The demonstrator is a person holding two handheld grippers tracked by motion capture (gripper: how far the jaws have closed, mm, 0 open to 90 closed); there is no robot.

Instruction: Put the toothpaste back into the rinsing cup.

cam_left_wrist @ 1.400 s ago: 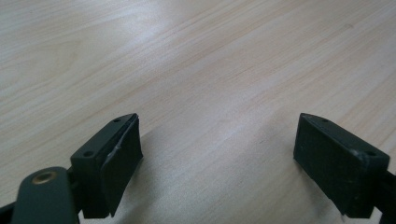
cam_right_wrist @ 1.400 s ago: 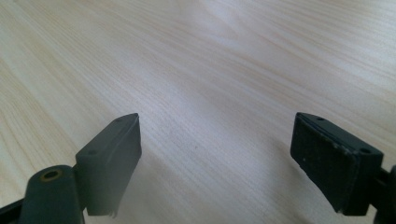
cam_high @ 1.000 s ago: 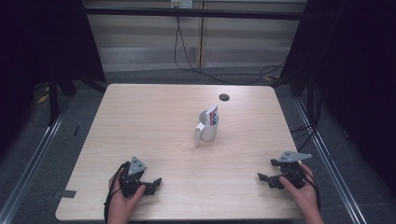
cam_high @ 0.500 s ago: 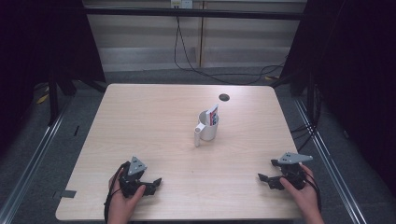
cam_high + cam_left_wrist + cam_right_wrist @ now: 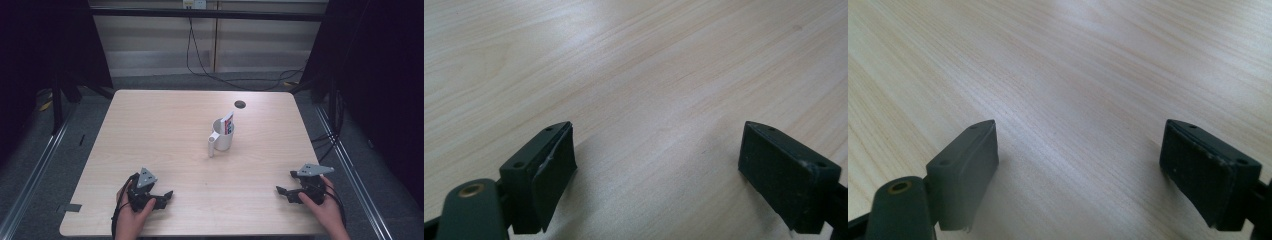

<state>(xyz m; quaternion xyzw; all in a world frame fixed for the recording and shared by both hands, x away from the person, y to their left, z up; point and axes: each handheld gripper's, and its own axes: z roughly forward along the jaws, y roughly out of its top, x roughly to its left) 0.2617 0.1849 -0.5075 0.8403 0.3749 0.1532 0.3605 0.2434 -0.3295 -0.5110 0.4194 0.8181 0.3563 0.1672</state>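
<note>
Left tongs [image 5: 161,198]: held in the person's left hand [image 5: 131,216] at the near left of the bench [image 5: 150,130], resting low on the wood, jaws spread wide with nothing between them; in the left gripper view, left tongs [image 5: 656,165] frame bare woodgrain. Right tongs [image 5: 283,192]: held in the right hand [image 5: 325,210] at the near right of the bench, likewise low and spread wide, empty; in the right gripper view, right tongs [image 5: 1079,165] frame bare wood as well. White mug [image 5: 223,136]: upright near the bench's middle, slightly toward the far right, handle turned toward the near left, well apart from both tongs. Small packet [image 5: 228,123]: red, white and dark print, standing tilted inside the mug, top above the rim. Dark round hole [image 5: 240,104]: in the benchtop just beyond the mug.
</note>
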